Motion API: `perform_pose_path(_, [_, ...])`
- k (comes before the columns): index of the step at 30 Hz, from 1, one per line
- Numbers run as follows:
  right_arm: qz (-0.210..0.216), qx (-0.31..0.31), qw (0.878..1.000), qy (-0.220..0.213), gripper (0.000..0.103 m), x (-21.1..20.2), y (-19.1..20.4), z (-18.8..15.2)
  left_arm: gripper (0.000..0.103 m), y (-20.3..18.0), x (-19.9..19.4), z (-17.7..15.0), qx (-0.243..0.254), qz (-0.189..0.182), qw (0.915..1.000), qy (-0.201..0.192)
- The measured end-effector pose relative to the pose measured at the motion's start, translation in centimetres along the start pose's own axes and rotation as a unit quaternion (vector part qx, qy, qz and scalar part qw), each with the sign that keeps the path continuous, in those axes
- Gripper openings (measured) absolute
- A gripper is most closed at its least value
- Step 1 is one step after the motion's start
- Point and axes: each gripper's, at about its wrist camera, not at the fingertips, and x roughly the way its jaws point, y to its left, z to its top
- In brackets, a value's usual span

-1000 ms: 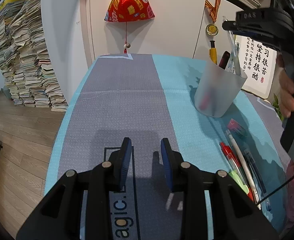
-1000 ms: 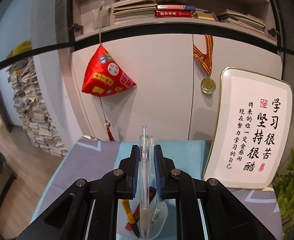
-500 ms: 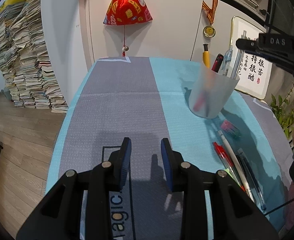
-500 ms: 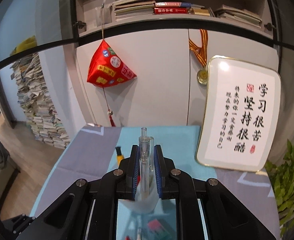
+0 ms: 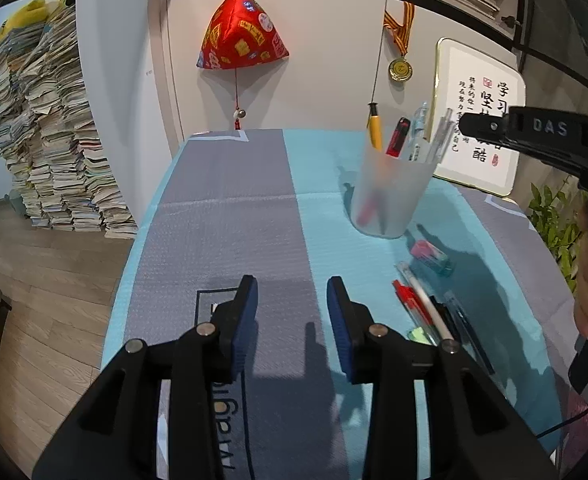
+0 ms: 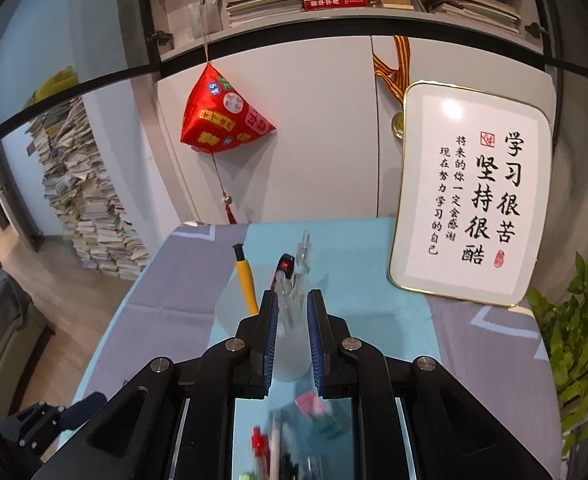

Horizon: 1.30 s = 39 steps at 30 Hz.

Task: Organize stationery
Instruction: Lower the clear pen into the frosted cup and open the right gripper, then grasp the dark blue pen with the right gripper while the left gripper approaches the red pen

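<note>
1. Right hand-held gripper (image 6: 292,312): jaws together with nothing clamped, poised behind the frosted cup (image 5: 390,196); a clear pen (image 6: 303,258) stands in the cup.
2. Left hand-held gripper (image 5: 292,320): jaws opening, nothing between them, over the bench (image 5: 222,216).
3. Cup: upright on the bench, also holding a yellow pen (image 5: 375,130) and a red pen (image 5: 398,136).
4. Loose pens (image 5: 426,304) and a pink eraser (image 5: 430,254) lie on the bench near the cup.

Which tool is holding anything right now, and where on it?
Right tool pinches the clear pen by its upper barrel, its lower end in the cup. Left tool, jaws opening, holds nothing.
</note>
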Motion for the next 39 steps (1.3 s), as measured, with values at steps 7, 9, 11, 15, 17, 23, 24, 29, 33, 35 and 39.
perform_pose_path(7, [-0.011, -0.013, 0.999, 0.031, 0.015, -2.2, -1.2, -2.3, 0.034, -1.4, -1.0, -0.4, 0.008, -0.007, 0.9999, 0.004])
perform_pose_path(9, [-0.013, -0.020, 0.998, 0.055, 0.015, -2.2, -1.5, -3.5, 0.034, -1.7, -1.1, -0.5, 0.008, -0.009, 0.9999, 0.007])
perform_pose_path(11, [-0.014, -0.026, 0.997, 0.074, 0.015, -2.1, -1.6, -4.7, 0.034, -2.0, -1.2, -0.8, 0.011, -0.008, 0.9999, 0.009])
perform_pose_path(15, [-0.005, -0.034, 0.992, 0.119, 0.015, -1.6, -2.1, -7.5, 0.034, -2.9, -1.2, -1.3, 0.020, -0.006, 0.9996, 0.017])
perform_pose_path(17, [0.002, -0.031, 0.990, 0.138, 0.016, -1.2, -2.3, -8.4, 0.034, -3.3, -1.1, -1.6, 0.025, -0.005, 0.9994, 0.021])
perform_pose_path(23, [0.013, -0.046, 0.981, 0.188, 0.016, 0.2, -1.9, -10.9, 0.036, -4.2, -0.6, -2.1, 0.031, -0.005, 0.9988, 0.037])
perform_pose_path(24, [0.015, -0.048, 0.980, 0.193, 0.016, 0.4, -1.8, -11.1, 0.036, -4.3, -0.4, -2.2, 0.032, -0.004, 0.9987, 0.040])
perform_pose_path(29, [0.010, -0.055, 0.976, 0.212, 0.016, 1.4, -1.5, -11.9, 0.037, -4.7, -0.1, -2.4, 0.038, -0.003, 0.9983, 0.045])
perform_pose_path(33, [0.006, -0.052, 0.976, 0.211, 0.016, 1.9, -1.5, -11.7, 0.037, -5.0, 0.3, -2.4, 0.039, -0.003, 0.9980, 0.050])
perform_pose_path(35, [0.000, -0.058, 0.977, 0.207, 0.016, 2.2, -1.2, -11.5, 0.038, -5.1, 0.6, -2.5, 0.039, -0.003, 0.9978, 0.054])
perform_pose_path(39, [-0.012, -0.082, 0.976, 0.199, 0.016, 2.9, -0.4, -11.3, 0.038, -5.1, 1.0, -2.5, 0.038, -0.003, 0.9976, 0.058])
